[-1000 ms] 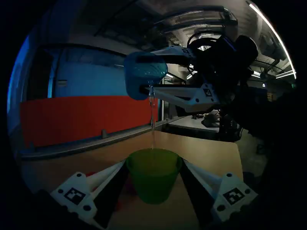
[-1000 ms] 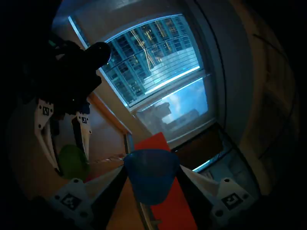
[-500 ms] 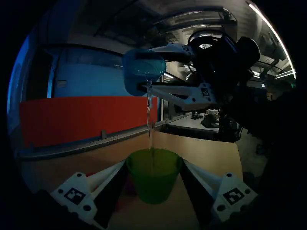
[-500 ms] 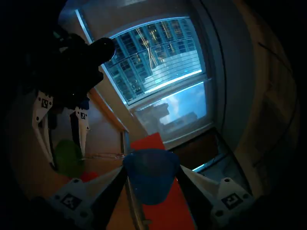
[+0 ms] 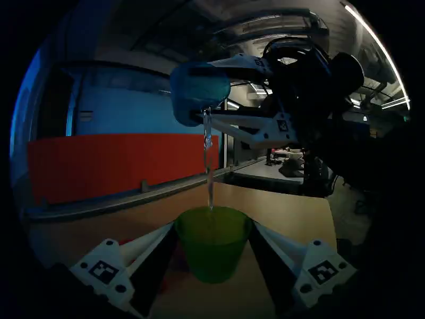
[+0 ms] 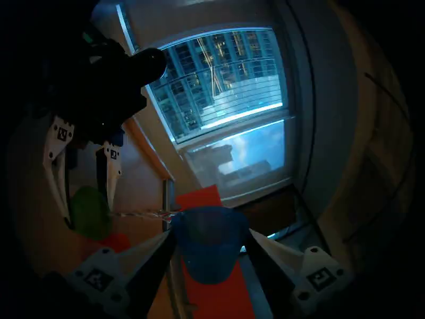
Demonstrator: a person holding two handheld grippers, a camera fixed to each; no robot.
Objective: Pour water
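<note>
1. Change since half a second ago, left gripper view: my blue cup sits a touch higher and is tipped further. The water stream, then a nearly straight thread, now wavers and thins just above the green cup. The green cup and left gripper have not shifted.
2. Change, right gripper view: the scene has rolled. The window stands more upright and the red panel has slid lower under the blue cup.
3. Left gripper view, left to right:
   - the red panel;
   - the blue cup on its side, high above the green cup;
   - the stream falling from its lower lip into the green cup's open mouth;
   - the right gripper, both fingers pressed on the blue cup's sides;
   - the wooden table;
   - a ceiling light strip.
4. Right gripper view, left to right:
   - the left gripper, its fingers clamped on the green cup;
   - a small red object just beside it, which I cannot identify;
   - the stream running between the two cups;
   - the window with tower blocks beyond.
5. Containers: water is leaving the blue cup, and I cannot tell how much remains. The green cup is upright over the table and receiving water. Its level is too dark to read.
</note>
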